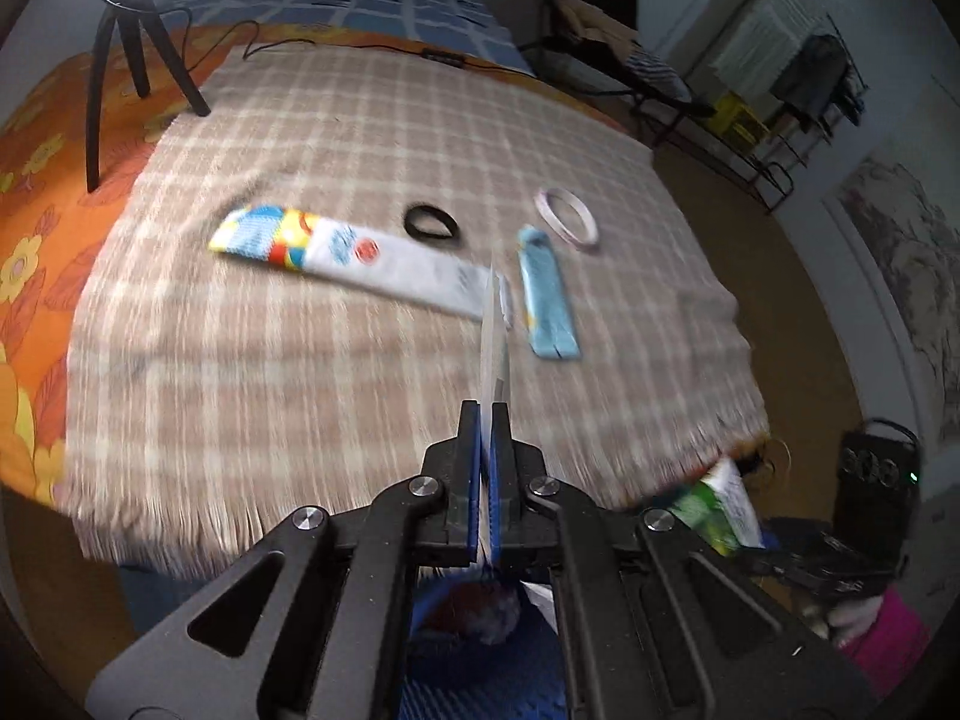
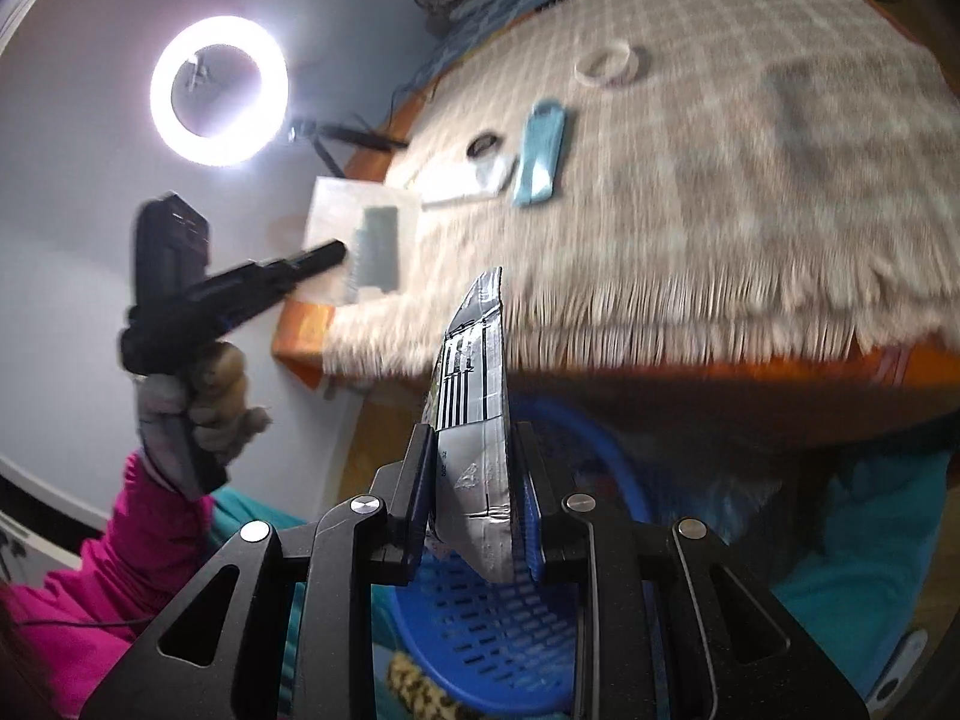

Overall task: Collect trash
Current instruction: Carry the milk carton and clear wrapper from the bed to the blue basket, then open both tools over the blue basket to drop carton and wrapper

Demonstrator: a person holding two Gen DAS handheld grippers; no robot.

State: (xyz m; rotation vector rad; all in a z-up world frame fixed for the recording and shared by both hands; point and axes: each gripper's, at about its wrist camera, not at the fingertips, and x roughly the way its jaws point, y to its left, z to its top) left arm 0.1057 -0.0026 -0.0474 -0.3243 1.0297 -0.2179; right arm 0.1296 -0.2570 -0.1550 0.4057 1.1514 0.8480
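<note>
A: Left gripper is pinched nearly flat on a thin clear plastic packet, seen edge-on in its own view; the right wrist view shows the packet as a flat see-through sachet with a dark strip inside.

B: Right gripper?

A: Clamped on a flattened silver-lined carton, green print on its other face, held over the blue slotted basket.

B: Step?

A: Looks like carry-to-bin, both loads up off the bed. Next probably calls for letting go over the basket, carton first since it's already above it.

B: What's left?

A: On the plaid blanket: long white printed wrapper, light blue wrapper, black ring, white ring.

B: Unclear bits?

A: Heavy motion blur. Basket contents mostly hidden by the grippers; wrapper print unreadable.
</note>
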